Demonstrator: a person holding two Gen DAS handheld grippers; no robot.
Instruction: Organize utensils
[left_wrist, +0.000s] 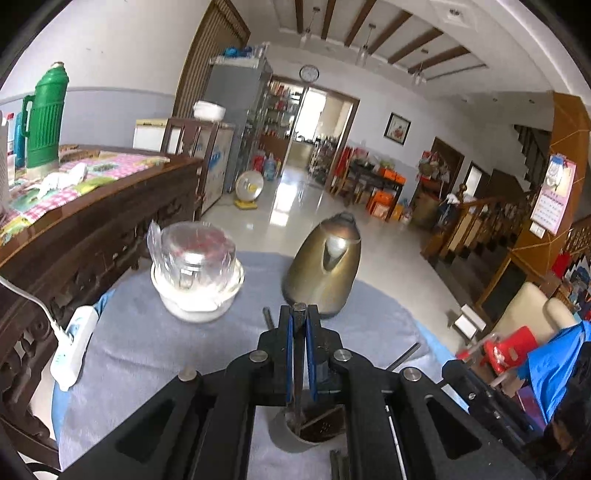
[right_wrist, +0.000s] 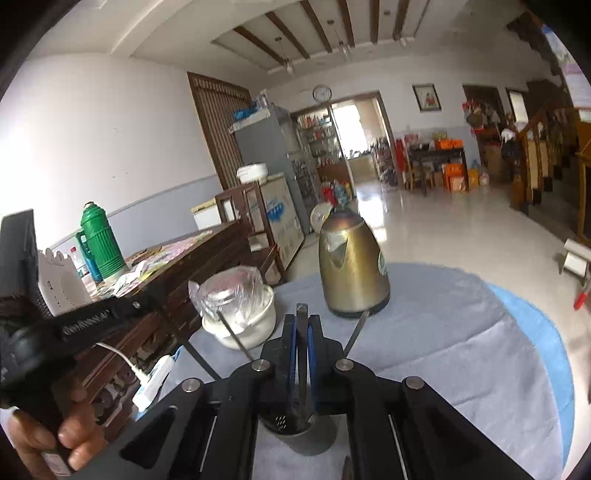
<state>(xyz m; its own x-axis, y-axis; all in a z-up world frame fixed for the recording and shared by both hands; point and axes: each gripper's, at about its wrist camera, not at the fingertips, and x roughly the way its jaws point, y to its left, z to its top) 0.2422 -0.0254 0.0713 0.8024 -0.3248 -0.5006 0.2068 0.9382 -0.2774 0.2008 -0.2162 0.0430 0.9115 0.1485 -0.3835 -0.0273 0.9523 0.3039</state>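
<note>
A grey cup (left_wrist: 295, 435) stands on the round table with the grey cloth (left_wrist: 155, 354). This cup is the spot to look from.

The left gripper (left_wrist: 299, 314) is right above the cup. Its two blue pads are pressed tight on a thin dark metal stick (left_wrist: 297, 354). The low end of the stick goes down into the cup. A flat dark piece with tiny holes (left_wrist: 321, 424) leans inside the cup too.

In the right wrist view, the right gripper (right_wrist: 302, 321) is also right above the cup (right_wrist: 299, 435). Its jaws are clamped on another thin dark utensil (right_wrist: 303, 354) that reaches down into the cup.

More thin sticks poke out of the cup to the left (right_wrist: 234, 336) and to the right (right_wrist: 356, 330).

Behind the cup, a bit to the right, stands a gold kettle (right_wrist: 351, 266). It has a small green and white sticker (right_wrist: 382, 264), but the words are too blurry to read. Behind the cup to the left sits a white pot with a clear bag on top (right_wrist: 240, 306).

Far left of the cup, a hand (right_wrist: 55, 435) holds the other gripper's black handle. A strap there has white writing that I cannot read. A green flask (right_wrist: 101, 240) stands on the wooden table (right_wrist: 199, 258) far behind.
</note>
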